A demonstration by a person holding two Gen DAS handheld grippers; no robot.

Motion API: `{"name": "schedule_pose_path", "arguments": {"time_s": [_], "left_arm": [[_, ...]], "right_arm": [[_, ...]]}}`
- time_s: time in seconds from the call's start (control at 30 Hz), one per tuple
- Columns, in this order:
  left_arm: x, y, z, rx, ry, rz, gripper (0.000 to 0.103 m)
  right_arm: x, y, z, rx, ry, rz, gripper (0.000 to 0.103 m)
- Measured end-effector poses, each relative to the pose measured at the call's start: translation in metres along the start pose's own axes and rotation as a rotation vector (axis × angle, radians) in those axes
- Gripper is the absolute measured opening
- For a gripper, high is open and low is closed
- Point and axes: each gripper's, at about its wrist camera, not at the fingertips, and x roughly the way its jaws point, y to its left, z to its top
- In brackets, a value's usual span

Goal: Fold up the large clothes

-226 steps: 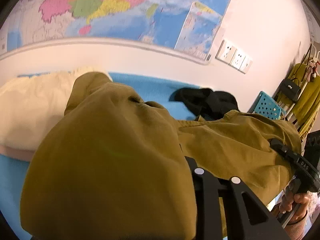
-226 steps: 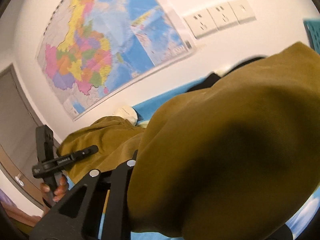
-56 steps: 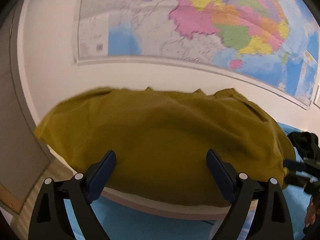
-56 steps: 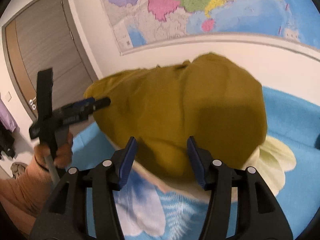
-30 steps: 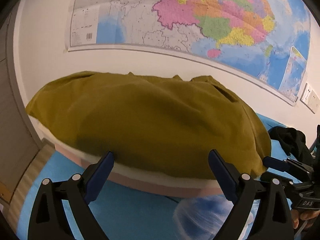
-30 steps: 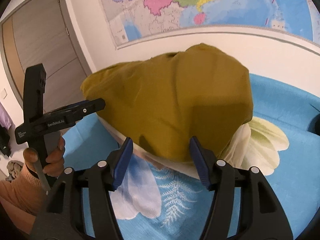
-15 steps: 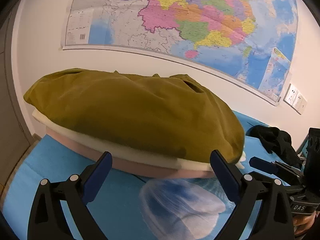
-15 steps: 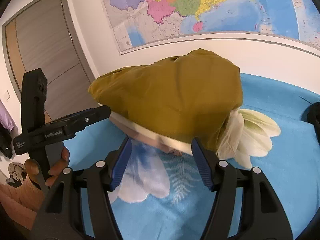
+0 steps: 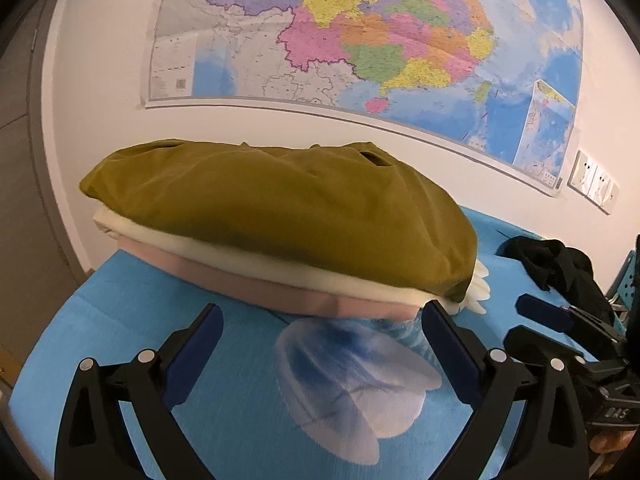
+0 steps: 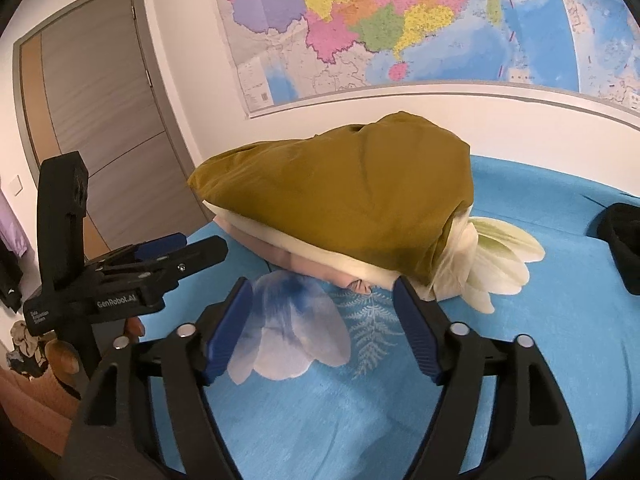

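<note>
The olive-brown garment (image 9: 280,216) lay folded into a thick, rounded bundle on the top of a small stack. Under it were a cream folded piece (image 9: 224,252) and a pale pink folded piece (image 9: 256,288). The stack rested on the blue bedsheet (image 9: 160,360) with flower print, close to the wall, below the big coloured map (image 9: 360,40). The surface of the garment was mostly smooth, with some soft creases and a small slit near its far edge.

The left gripper (image 9: 320,344) stood in front of the stack with its jaws wide apart. Nothing was between them, and the blue pads (image 9: 448,356) touched no cloth. The right gripper (image 10: 324,328) was also before the stack; its jaws were opening and held nothing, only the sheet showed between them. A black garment (image 9: 560,264) lay to the right on the bed, well apart from the stack.
</note>
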Motion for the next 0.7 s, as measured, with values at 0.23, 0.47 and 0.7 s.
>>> {"name": "schedule_pose_path", "arguments": {"time_s": [0.23,0.47,0.7], "left_arm": [[-0.012,-0.001,-0.007,-0.003,-0.005,0.026,0.096],[-0.026,-0.001,-0.014,-0.008,-0.019,0.053,0.096],[-0.032,0.001,-0.022,-0.016,-0.012,0.069,0.096]], "right_arm": [[-0.009,0.006,-0.007,0.0,-0.029,-0.01,0.084],[-0.018,0.014,-0.017,-0.008,-0.057,-0.022,0.094],[-0.028,0.022,-0.028,0.001,-0.091,-0.004,0.097]]}}
